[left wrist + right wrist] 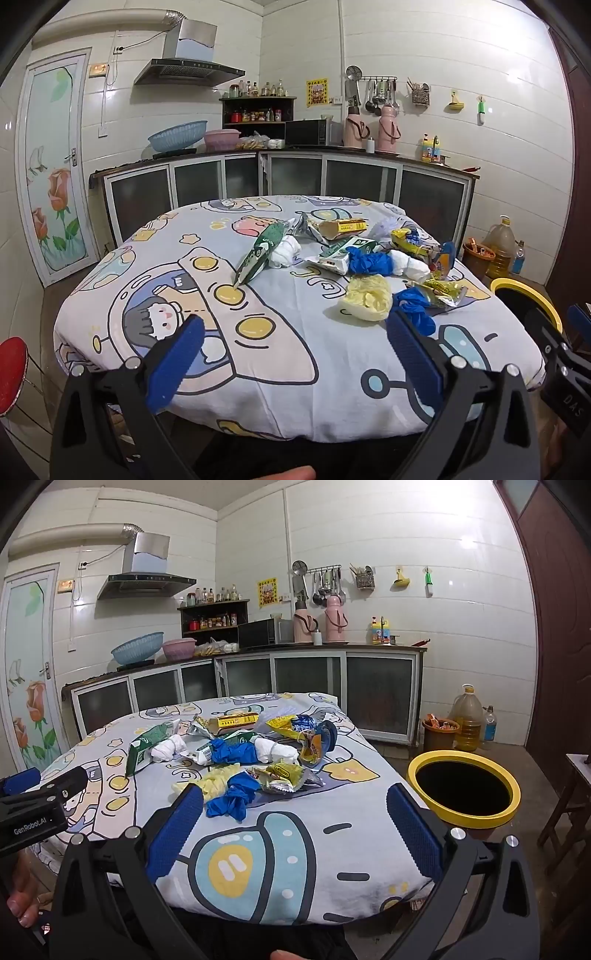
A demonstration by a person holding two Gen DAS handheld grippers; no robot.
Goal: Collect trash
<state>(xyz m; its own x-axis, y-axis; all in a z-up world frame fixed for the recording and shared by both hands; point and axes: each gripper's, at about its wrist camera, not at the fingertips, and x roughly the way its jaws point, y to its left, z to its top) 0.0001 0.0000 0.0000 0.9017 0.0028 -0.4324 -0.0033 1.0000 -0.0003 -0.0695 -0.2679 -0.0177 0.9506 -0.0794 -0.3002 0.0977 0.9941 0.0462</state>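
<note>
Hovering over the near edge of the worktop (280, 369), cartoon-print cloth on it, both grippers empty. Left gripper (295, 328) fingers spread wide, nothing between them. Right gripper (295, 805) same, fingers wide apart, nothing held. Trash pile (243, 753) sits mid to far right on the cloth: crumpled blue glove (232, 797) nearest, just beyond the right gripper's left finger, pale yellow wad (218, 782) touching it on the left, yellow wrappers (284, 775) right of it, white tissue balls (168, 748) and a second blue glove (232, 752) behind, green carton (142, 749) at far left, yellow box (236, 722) at the far side. Bin with yellow rim (463, 788) on the floor, right of the worktop, open, apart from the pile
</note>
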